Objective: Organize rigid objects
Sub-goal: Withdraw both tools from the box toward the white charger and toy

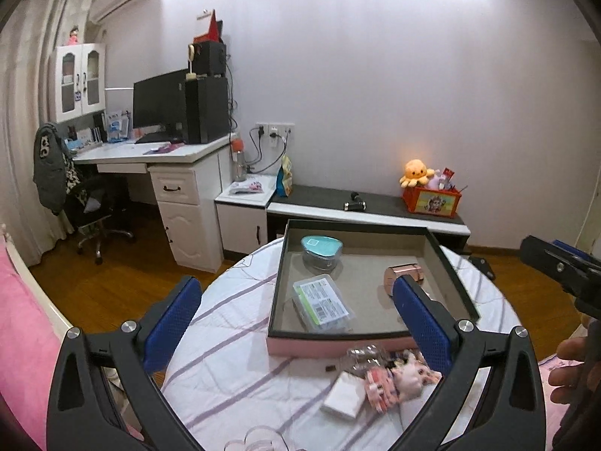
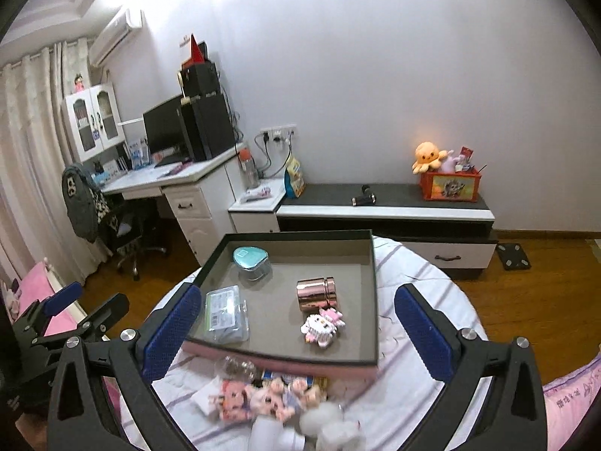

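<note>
Four things lie in the shallow tray (image 2: 370, 300) with the grey floor and pink outer wall: a teal-lidded clear container (image 2: 251, 259) near the far left corner; a flat clear case with a printed label (image 2: 225, 314) by the left wall; a rose-gold metallic cylinder (image 2: 316, 294) near the middle; a small white and pink cat figure (image 2: 323, 326) just in front of the cylinder; the tray rests on a round surface (image 2: 432, 406) covered with a white cloth with lilac stripes.

Several loose pieces crowd the cloth just before the tray's near wall: a clear plastic bulb (image 2: 236, 367), a cluster of small pink dolls (image 2: 263, 398), and, at the bottom edge, something white and fluffy (image 2: 334, 426), blurred; in the left wrist view a white flat packet (image 1: 343, 394) lies beside the dolls.

Both tools are spread wide and hold nothing: the right tool (image 2: 298, 323) hangs over the near part of the tray, its blue pads (image 2: 422, 332) either side of it; the left tool (image 1: 296, 323) sits over the left half of the surface.

Beyond stand a white desk (image 2: 203, 173) with a black monitor (image 2: 163, 127), a low dark-topped cabinet (image 2: 387, 197), and on it an orange octopus plush (image 2: 426, 155) beside a red box (image 2: 452, 185).
</note>
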`<act>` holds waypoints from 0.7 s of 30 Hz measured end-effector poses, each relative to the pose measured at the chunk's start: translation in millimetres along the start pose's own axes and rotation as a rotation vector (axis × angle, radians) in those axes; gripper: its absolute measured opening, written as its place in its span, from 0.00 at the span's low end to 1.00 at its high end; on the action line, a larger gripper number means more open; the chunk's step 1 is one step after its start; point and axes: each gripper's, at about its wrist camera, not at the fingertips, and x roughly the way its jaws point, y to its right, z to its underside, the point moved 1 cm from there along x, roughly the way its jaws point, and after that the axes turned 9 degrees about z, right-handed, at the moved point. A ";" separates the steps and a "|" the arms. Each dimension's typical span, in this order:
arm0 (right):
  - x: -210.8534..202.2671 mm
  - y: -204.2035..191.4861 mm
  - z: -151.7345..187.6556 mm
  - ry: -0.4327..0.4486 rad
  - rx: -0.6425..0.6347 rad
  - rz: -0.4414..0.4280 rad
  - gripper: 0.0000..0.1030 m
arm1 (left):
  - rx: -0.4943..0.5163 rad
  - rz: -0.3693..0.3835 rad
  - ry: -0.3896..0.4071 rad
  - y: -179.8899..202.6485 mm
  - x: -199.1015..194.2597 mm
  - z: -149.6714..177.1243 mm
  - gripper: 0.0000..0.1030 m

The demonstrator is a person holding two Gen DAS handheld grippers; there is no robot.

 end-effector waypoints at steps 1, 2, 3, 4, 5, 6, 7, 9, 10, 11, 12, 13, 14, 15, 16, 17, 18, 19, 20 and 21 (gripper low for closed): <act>-8.8 2.3 2.3 0.011 0.003 0.001 1.00 | -0.001 0.002 0.011 0.9 -9.4 2.1 1.00; -19.6 4.5 5.2 0.025 0.008 0.004 1.00 | 0.001 -0.001 0.018 3.3 -15.3 2.9 1.00; -26.8 5.2 7.2 0.036 0.009 0.006 1.00 | 0.007 -0.004 0.026 5.6 -22.0 5.5 1.00; -35.6 5.7 9.9 0.048 0.010 0.010 1.00 | 0.013 -0.006 0.035 8.0 -28.9 7.5 1.00; -41.6 6.2 12.0 0.055 0.010 0.012 1.00 | 0.019 -0.010 0.043 11.3 -35.9 10.5 1.00; -48.5 7.0 14.8 0.063 0.011 0.014 1.00 | 0.020 -0.011 0.045 12.3 -39.5 12.5 1.00; -54.6 8.1 17.8 0.067 0.015 0.015 1.00 | 0.020 -0.008 0.044 14.0 -44.8 16.5 1.00; -63.5 9.9 23.5 0.075 0.023 0.020 1.00 | 0.016 -0.006 0.040 17.5 -50.1 23.0 1.00; -66.9 10.1 27.4 0.077 0.023 0.026 1.00 | 0.014 -0.002 0.033 18.5 -53.0 28.5 1.00; -69.8 10.5 32.1 0.078 0.022 0.033 1.00 | 0.012 0.000 0.026 19.4 -54.9 31.6 1.00; -72.5 11.7 37.5 0.075 0.023 0.039 1.00 | 0.011 0.002 0.014 20.2 -56.2 37.2 1.00; -74.1 12.3 42.4 0.069 0.026 0.041 1.00 | 0.013 0.003 0.007 21.3 -57.4 41.9 1.00; -75.9 13.2 49.4 0.059 0.029 0.040 1.00 | 0.018 0.002 -0.003 22.6 -58.8 47.0 1.00; -76.5 13.4 53.7 0.053 0.029 0.041 1.00 | 0.019 -0.001 -0.014 23.0 -59.5 53.2 1.00; -77.6 14.2 59.3 0.045 0.027 0.047 1.00 | 0.016 0.001 -0.024 22.5 -60.1 57.5 1.00; -77.2 14.5 63.9 0.033 0.025 0.052 1.00 | 0.012 0.004 -0.030 23.2 -60.6 60.3 1.00; -76.6 15.3 68.6 0.021 0.022 0.054 1.00 | 0.005 0.006 -0.038 22.4 -61.6 64.3 1.00; -77.0 15.7 72.5 0.012 0.020 0.055 1.00 | 0.002 0.006 -0.042 22.6 -62.2 66.4 1.00; -77.0 16.3 75.5 0.005 0.019 0.061 1.00 | 0.000 0.008 -0.044 22.7 -64.1 69.0 1.00; -77.7 17.7 77.6 0.000 0.020 0.066 1.00 | 0.001 0.010 -0.044 23.1 -66.1 70.8 1.00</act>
